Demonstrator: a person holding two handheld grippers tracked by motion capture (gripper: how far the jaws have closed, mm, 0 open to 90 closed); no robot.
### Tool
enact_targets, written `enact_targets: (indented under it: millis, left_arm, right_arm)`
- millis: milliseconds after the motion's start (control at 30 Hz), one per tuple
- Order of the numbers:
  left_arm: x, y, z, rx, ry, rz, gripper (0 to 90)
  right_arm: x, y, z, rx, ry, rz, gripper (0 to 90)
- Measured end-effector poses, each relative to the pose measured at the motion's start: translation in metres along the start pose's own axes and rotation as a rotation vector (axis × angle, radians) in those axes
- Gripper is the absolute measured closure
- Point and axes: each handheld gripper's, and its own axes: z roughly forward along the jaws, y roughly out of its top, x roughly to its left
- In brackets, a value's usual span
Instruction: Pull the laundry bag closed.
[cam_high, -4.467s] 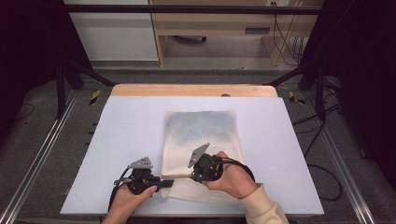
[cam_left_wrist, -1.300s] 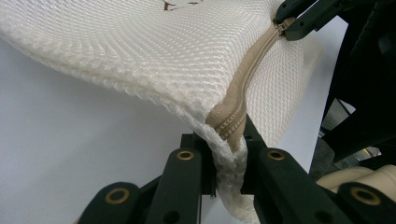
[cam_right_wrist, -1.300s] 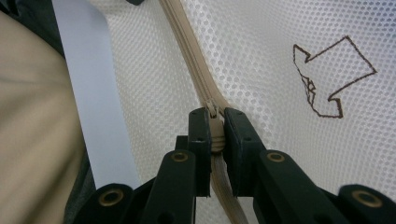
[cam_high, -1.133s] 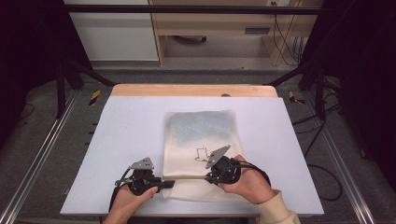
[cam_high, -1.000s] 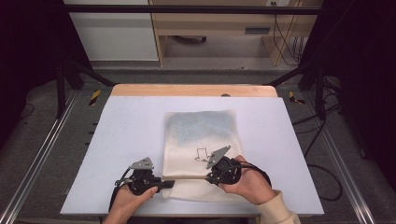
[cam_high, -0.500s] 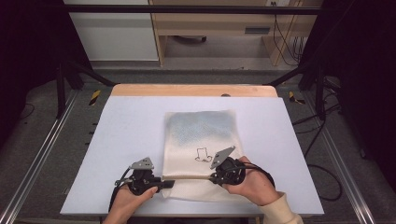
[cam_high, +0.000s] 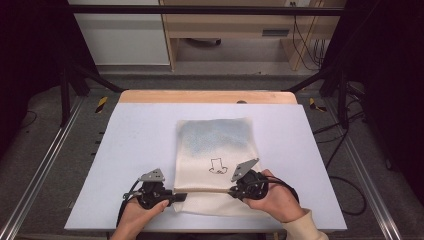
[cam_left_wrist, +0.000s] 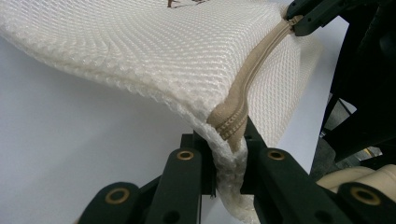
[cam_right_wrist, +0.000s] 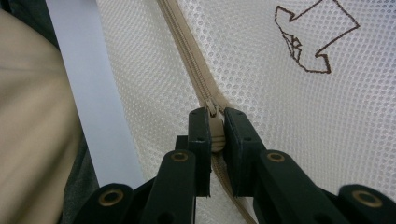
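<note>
High view: mesh bag (cam_high: 215, 150) lies mid-table (cam_high: 125, 150). Its zipper (cam_high: 205, 190) runs along the near end, left gripper (cam_high: 170, 199) at one end of it, right gripper (cam_high: 234, 189) at the other.

Left gripper view: jaws clamped on the bag corner at the zipper's end (cam_left_wrist: 229, 125), anchoring it.

Right gripper view: jaws pinch the zipper pull (cam_right_wrist: 214, 128).

Judgement: mid-zip. Next move needs a straight pull along the zipper while the left keeps tension.

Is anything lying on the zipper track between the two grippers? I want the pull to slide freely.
Nothing visible does. The right gripper is shut on the zipper pull, the left gripper clamps the mesh bag at the zipper's end, and the tan zipper between them lies bare.
</note>
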Motion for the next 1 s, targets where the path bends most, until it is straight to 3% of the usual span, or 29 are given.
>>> enact_targets:
  millis: [1000]
  left_arm:
    - [0.000, 0.000, 0.000, 0.002, 0.003, 0.007, 82.5]
  right_arm:
    - [-0.001, -0.021, -0.007, -0.031, -0.014, 0.049, 81.8]
